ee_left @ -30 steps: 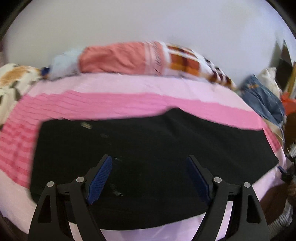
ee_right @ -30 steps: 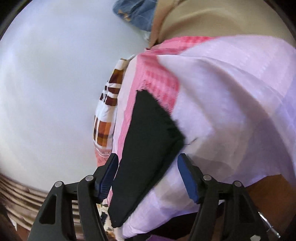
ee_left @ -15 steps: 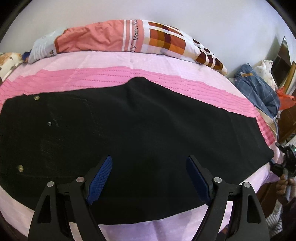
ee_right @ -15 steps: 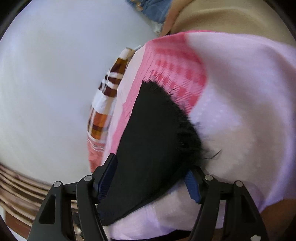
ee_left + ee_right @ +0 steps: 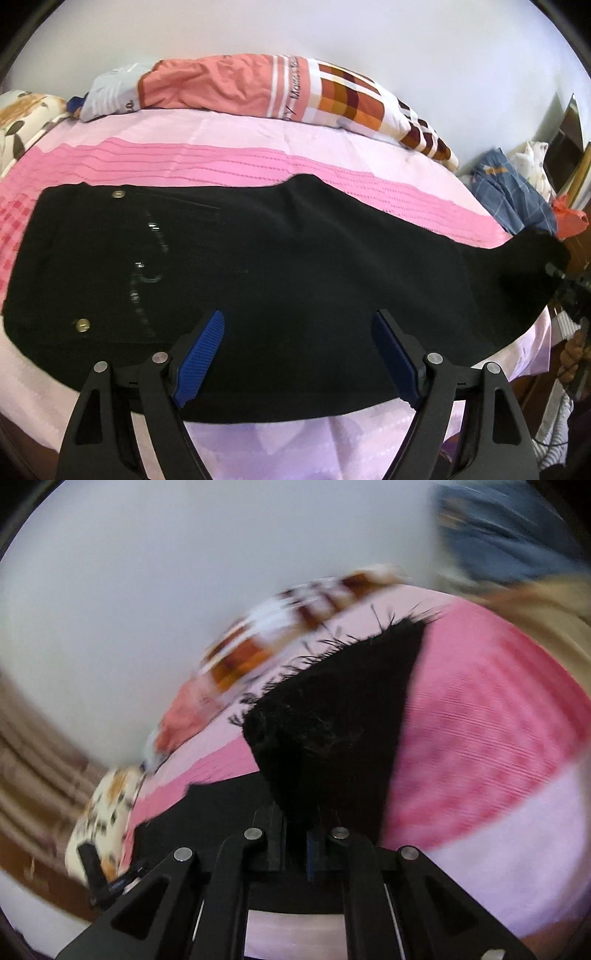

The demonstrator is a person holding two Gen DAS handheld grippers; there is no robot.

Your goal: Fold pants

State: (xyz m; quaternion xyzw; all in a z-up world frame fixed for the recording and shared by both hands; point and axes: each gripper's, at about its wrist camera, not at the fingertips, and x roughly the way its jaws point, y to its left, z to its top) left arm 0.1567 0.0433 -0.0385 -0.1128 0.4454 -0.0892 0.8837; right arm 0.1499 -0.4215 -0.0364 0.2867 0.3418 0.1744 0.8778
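Plain white wall (image 5: 369,44) fills the top of my left view. Below it, a bed with a pink striped sheet (image 5: 221,162), a rolled checkered quilt (image 5: 280,88) along the wall, clothes pile (image 5: 517,192) far right.

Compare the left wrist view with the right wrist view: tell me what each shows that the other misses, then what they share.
Only the left wrist view shows the black pants spread along their full length, two metal buttons near the waist end, and the left gripper with jaws wide apart above the fabric. Only the right wrist view shows the frayed hem lifted and the right gripper with jaws shut on it. Both show the pink bedspread and the plaid pillow.
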